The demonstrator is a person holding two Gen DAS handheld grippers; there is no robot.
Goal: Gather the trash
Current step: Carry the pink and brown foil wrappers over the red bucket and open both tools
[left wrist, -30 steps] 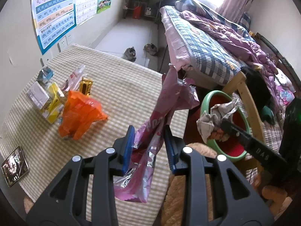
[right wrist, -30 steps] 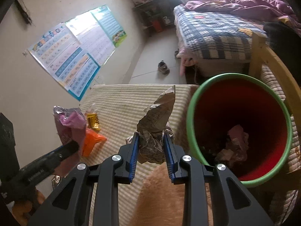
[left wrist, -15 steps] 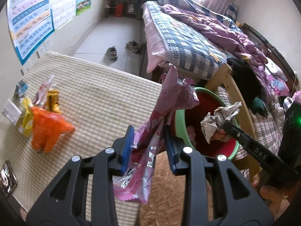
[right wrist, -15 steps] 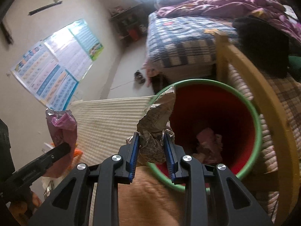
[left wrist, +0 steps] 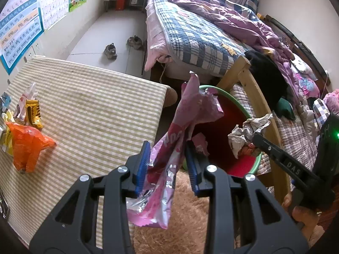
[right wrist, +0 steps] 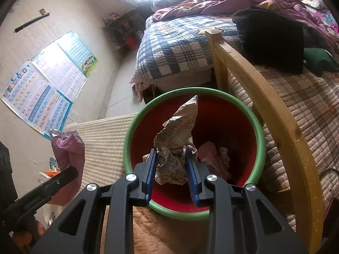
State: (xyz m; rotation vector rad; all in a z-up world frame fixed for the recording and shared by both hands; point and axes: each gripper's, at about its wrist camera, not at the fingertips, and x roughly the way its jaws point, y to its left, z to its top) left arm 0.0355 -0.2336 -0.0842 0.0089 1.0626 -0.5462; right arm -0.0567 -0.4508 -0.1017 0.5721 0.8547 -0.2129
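My left gripper is shut on a pink foil wrapper, which hangs past the table's right edge, just left of the bin. The bin is red with a green rim and stands on the floor by the bed; pink scraps lie inside it. My right gripper is shut on a crumpled grey-brown paper, held above the bin's opening. In the left wrist view that paper shows over the bin rim. The pink wrapper appears at the left of the right wrist view.
A striped tablecloth covers the table; an orange plastic bag, a yellow snack pack and other wrappers lie at its left. A wooden bed frame stands right behind the bin. A tan fluffy rug lies below.
Both grippers have carried their trash to the right, off the table toward the bin. The crumpled paper, earlier over the table's edge, now hangs over the bin's opening.
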